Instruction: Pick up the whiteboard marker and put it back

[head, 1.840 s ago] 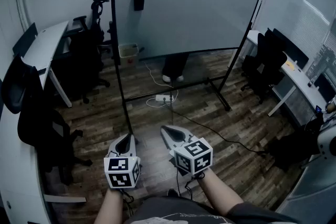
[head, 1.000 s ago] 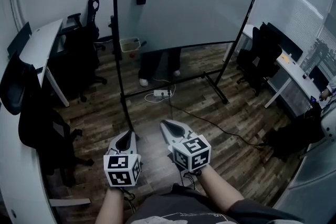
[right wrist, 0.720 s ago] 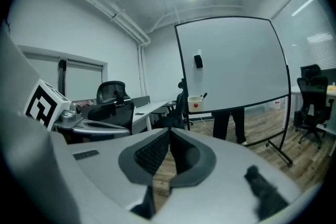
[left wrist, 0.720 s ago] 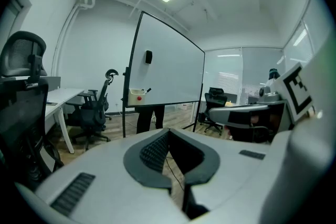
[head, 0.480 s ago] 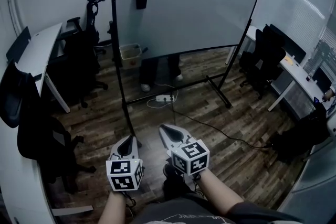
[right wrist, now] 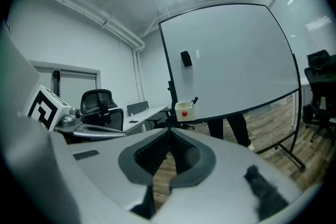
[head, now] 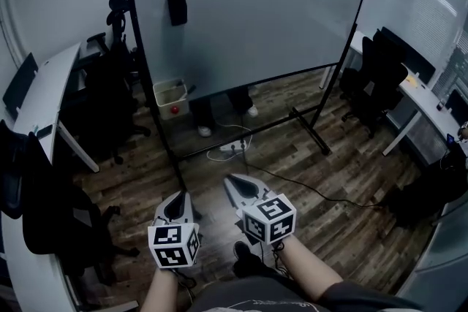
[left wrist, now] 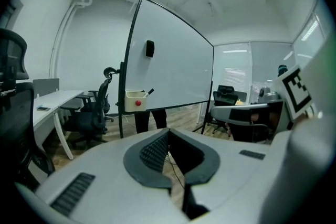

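Note:
A large whiteboard (head: 256, 11) stands on a wheeled frame ahead of me. A cream holder (head: 173, 98) with a red dot hangs on its left post. A dark whiteboard marker (left wrist: 149, 92) sticks up out of that holder (left wrist: 136, 100); the right gripper view shows the marker (right wrist: 195, 99) too. A black eraser (head: 176, 8) clings to the board. My left gripper (head: 178, 195) and right gripper (head: 229, 179) are held side by side over the wood floor, well short of the board. Both are shut and empty, as the left gripper (left wrist: 168, 131) and right gripper (right wrist: 170, 129) views show.
A person's legs (head: 219, 102) show behind the board. A power strip with cables (head: 232, 147) lies by the frame's foot (head: 311, 131). Black office chairs (head: 110, 95) and a white desk (head: 44, 91) line the left. More chairs (head: 380, 77) stand at the right.
Both grippers have moved forward together toward the whiteboard, which now looms larger and nearer. The legs behind the board have shifted. The jaws stay shut.

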